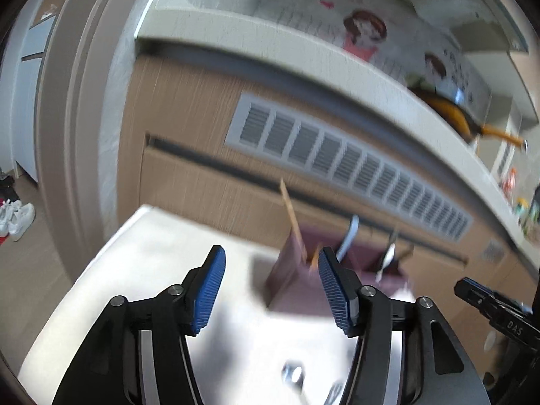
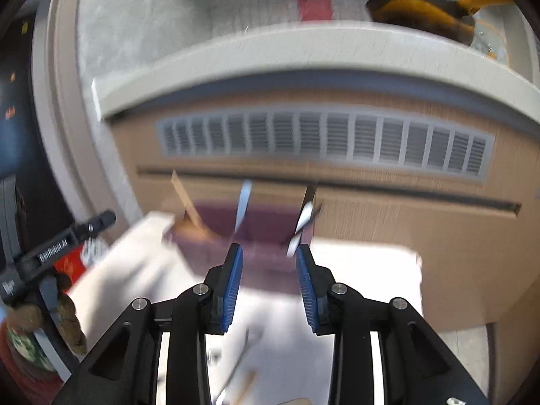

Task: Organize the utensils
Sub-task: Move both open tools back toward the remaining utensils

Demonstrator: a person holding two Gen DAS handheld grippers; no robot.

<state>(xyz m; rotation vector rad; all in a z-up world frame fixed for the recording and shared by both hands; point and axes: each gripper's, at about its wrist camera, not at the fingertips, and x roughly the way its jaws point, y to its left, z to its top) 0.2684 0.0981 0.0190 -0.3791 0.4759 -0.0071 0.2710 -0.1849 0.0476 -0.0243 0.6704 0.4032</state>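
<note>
A maroon utensil holder point(image 1: 297, 280) point(image 2: 256, 236) stands at the far side of a white table point(image 1: 152, 253) point(image 2: 364, 276). A wooden utensil point(image 1: 292, 219) point(image 2: 184, 199), a white-handled one point(image 1: 349, 234) point(image 2: 243, 202) and a black-and-white one point(image 1: 388, 256) point(image 2: 303, 219) stick up out of it. My left gripper point(image 1: 270, 287) is open and empty, above the table in front of the holder. My right gripper point(image 2: 268, 283) is open and empty, just before the holder. Blurred loose utensils point(image 1: 293, 374) point(image 2: 241, 357) lie on the table below the grippers.
Behind the table is a wooden cabinet front with a grey vent grille point(image 1: 347, 162) point(image 2: 324, 141) under a white countertop point(image 1: 303, 57) point(image 2: 303, 54). A yellow pan point(image 1: 452, 114) point(image 2: 422, 10) sits on it. White shoes point(image 1: 17, 219) lie on the floor at left.
</note>
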